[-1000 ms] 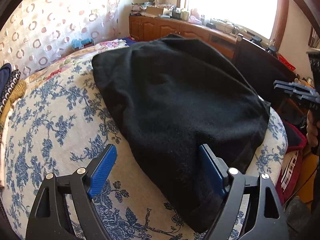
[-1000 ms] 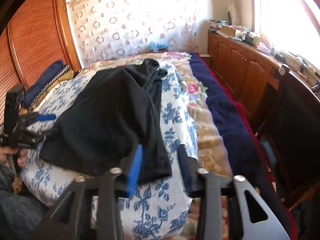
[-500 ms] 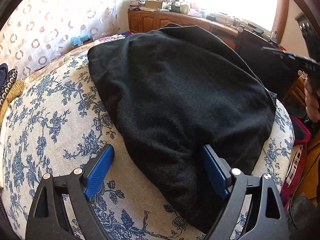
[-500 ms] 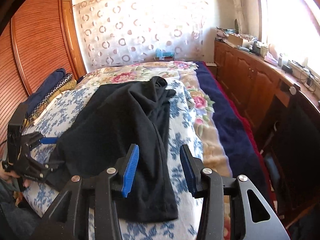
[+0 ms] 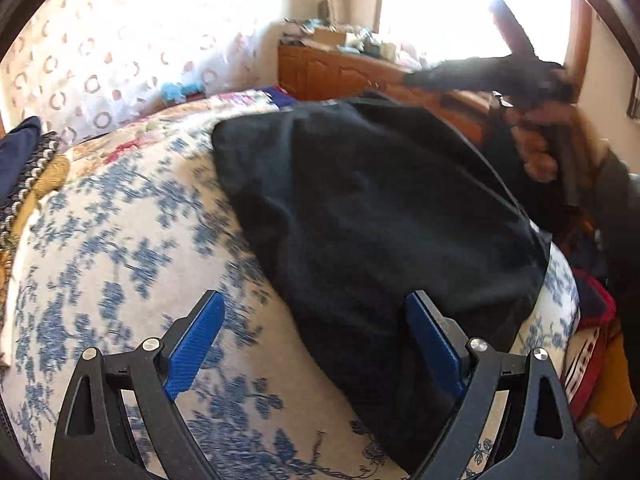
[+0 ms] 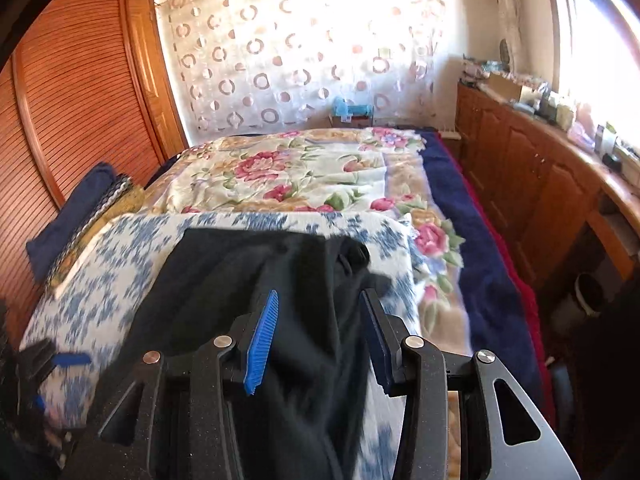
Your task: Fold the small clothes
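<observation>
We had the black garment (image 5: 384,216) spread on the blue-flowered cloth (image 5: 120,240) over the bed (image 6: 480,264). Our left gripper (image 5: 316,344) hung over its near edge, fingers (image 5: 196,344) opening wide, the garment's edge lying under the gap and beneath the right finger, the left finger over bare cloth, nothing pinched. Our right gripper (image 6: 320,336) sat above the garment's other side, fingers (image 6: 262,344) partway apart, dark fabric showing between them; we could not tell whether they touched it.
</observation>
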Demonstrator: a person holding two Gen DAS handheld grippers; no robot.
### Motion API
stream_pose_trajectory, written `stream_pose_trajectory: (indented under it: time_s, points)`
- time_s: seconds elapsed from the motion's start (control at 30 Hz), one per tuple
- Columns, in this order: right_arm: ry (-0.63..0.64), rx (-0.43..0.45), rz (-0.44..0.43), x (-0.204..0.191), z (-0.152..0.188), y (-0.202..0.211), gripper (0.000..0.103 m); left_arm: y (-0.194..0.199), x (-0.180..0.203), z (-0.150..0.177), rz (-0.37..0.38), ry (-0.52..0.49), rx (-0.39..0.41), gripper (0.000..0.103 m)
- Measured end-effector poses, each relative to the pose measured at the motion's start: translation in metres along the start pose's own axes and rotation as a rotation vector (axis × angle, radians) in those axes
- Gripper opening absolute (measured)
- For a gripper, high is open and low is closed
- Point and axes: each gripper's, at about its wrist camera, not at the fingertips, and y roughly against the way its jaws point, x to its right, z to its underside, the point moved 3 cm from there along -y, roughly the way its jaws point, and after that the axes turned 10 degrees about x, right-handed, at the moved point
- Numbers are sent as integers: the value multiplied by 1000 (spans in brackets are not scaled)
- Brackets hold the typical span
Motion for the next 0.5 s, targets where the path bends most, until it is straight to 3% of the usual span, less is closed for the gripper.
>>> stream_pose_trajectory:
  time_s: [0.27,0.3,0.33,0.37,0.5]
  points:
    - [-34,-166,87,10,-19,-87,44,13,-17,0,-24,59,38,93]
    - [-32,-187,94,11,-18,-93,34,13,-17,1,-23,60,36,93]
    - [-24,-208,96,10,-17,-100,13,13,-17,2,-22,60,35,93]
    - [-6,-218,98,10,-16,-102,6,12,-17,2,-22,60,34,93]
    - [24,-92,187,15,-40,-89,5,14,-15,6,-16,57,29,93]
